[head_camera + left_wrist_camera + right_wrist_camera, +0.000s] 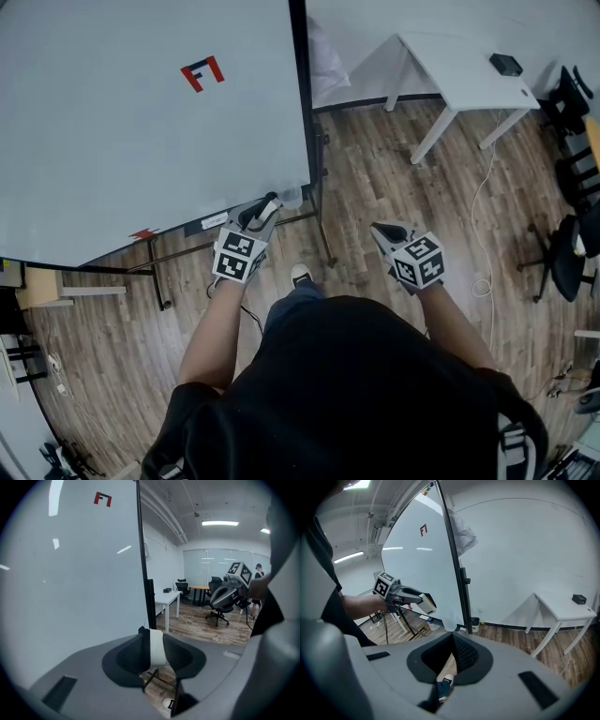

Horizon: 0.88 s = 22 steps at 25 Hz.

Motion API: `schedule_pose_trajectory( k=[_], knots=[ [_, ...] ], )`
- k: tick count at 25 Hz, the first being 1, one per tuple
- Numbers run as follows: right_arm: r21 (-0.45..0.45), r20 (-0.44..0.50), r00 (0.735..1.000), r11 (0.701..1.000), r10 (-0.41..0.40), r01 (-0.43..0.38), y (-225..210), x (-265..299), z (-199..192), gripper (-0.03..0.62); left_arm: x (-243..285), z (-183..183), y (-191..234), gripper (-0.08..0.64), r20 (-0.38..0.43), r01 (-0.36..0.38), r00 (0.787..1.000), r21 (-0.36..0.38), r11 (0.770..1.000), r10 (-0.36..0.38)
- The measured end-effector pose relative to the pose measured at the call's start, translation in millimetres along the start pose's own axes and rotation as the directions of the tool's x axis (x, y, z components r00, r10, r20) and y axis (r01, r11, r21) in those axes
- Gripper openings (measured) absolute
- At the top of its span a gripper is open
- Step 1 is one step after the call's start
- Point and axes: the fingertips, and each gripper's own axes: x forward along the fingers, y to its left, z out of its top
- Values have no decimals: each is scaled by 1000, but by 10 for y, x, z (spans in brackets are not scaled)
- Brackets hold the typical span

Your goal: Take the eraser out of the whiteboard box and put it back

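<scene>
At centre frame beside the whiteboard (141, 122), the left gripper (268, 206) has its jaws clamped on the eraser (157, 648); the right gripper's (382, 231) jaws are together, empty.

Head view looks down; gripper views share the whiteboard (141, 122).

Bright, even office light; no hard shadows.
Ceiling light strips (220, 523) glint as pale streaks on the whiteboard (70, 583); both gripper views bow at the edges, go black in the corners and blur nearest the lens.
</scene>
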Motion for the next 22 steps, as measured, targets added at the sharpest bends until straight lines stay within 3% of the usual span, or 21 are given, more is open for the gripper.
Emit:
schedule_pose_trajectory(
  k=[13,22],
  knots=[
    [37,-14,1000,999,-17,17,-249,198,31,-5,443,271,106,141,28,64,998,-22,998,-63],
    [57,-36,999,998,-13,15,-301,343,-7,-5,698,177,144,141,1,94,996,-19,995,-94]
  ],
)
